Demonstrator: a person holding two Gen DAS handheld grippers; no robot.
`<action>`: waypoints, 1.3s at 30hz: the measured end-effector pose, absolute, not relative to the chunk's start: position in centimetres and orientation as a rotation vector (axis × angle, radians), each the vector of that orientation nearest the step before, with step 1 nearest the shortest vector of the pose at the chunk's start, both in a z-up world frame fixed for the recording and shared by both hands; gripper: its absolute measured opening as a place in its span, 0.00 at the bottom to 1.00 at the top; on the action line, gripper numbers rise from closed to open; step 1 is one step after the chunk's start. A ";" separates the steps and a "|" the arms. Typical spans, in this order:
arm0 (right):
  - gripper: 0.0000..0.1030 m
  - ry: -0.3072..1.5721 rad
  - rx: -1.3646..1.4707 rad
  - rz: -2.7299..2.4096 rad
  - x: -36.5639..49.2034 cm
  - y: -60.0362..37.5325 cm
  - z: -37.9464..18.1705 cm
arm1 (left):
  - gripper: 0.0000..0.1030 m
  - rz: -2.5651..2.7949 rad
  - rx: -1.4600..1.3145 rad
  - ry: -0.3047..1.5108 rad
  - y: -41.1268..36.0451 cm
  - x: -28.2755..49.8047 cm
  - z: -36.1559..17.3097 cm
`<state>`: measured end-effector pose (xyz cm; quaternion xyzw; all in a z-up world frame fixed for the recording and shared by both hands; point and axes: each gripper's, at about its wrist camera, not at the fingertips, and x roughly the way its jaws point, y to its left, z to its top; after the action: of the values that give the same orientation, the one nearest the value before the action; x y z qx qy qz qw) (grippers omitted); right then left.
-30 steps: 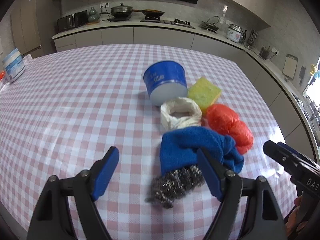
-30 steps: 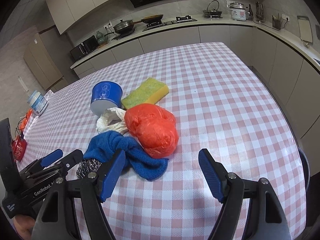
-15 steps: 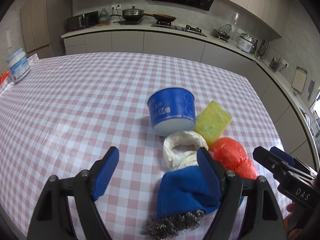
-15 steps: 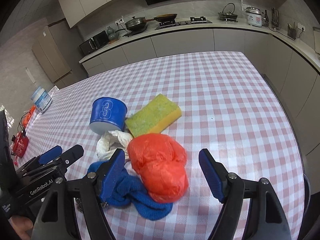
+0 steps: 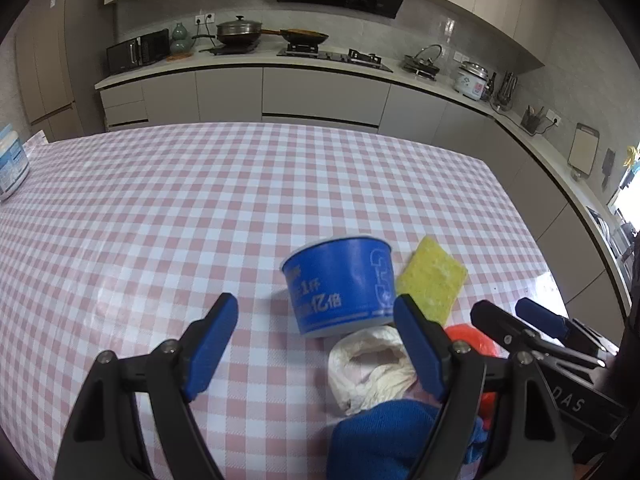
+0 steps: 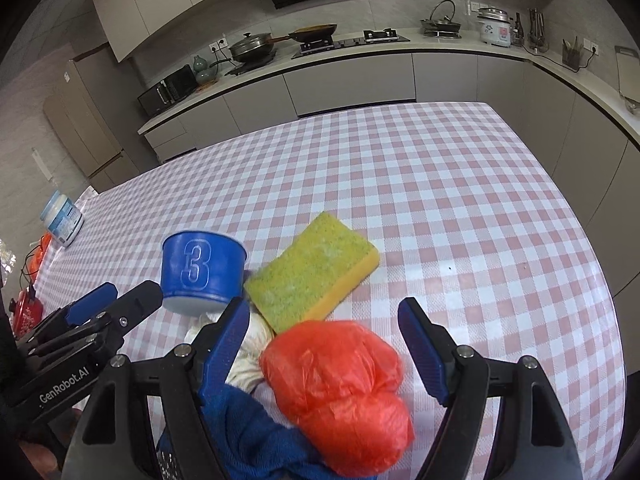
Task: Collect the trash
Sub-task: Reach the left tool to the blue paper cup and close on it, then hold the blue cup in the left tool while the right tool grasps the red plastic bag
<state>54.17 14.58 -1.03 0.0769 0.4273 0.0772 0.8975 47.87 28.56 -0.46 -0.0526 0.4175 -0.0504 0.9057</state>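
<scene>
- My left gripper (image 5: 316,344) hung over the checked counter (image 5: 160,208) with its jaws released and nothing between them; the blue cup (image 5: 340,284) stood just beyond its right finger
- My right gripper (image 6: 324,344) had its jaws released too, straddling the red bag (image 6: 336,388) without pressing on it as far as I could see
- The trash lay in one tight cluster: the cup upside down, the sponge (image 6: 316,268) just beside it, green face up over a yellow layer
- A white wad (image 5: 372,368) sat in front of the cup, touching it, with the blue cloth (image 5: 384,440) nearest me, overlapping the wad's near edge
- The red bag lay against the sponge's near corner and the cloth
- A bit of steel wool (image 6: 168,460) peeked out under the cloth at the bottom edge of the right view
- A white tub (image 6: 63,220) stood well apart at the counter's far left edge
- Each gripper showed at the side of the other's view, both close to the pile
</scene>
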 end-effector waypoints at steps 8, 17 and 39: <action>0.77 0.908 0.165 0.142 57.1 14.4 -1.8 | 0.79 -0.115 -0.094 0.899 27.5 49.7 -1.6; 0.79 0.945 0.169 0.143 60.0 14.2 -3.3 | 0.80 -0.119 -0.103 0.932 27.2 51.4 -2.7; 0.85 1.010 0.084 0.128 62.4 14.8 -6.0 | 0.80 -0.128 -0.165 0.980 28.5 52.1 -4.6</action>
<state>62.38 14.83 -6.00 0.0400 0.4835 0.0615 0.8723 52.14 28.51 -4.64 -0.0790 0.4696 -0.0615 0.8772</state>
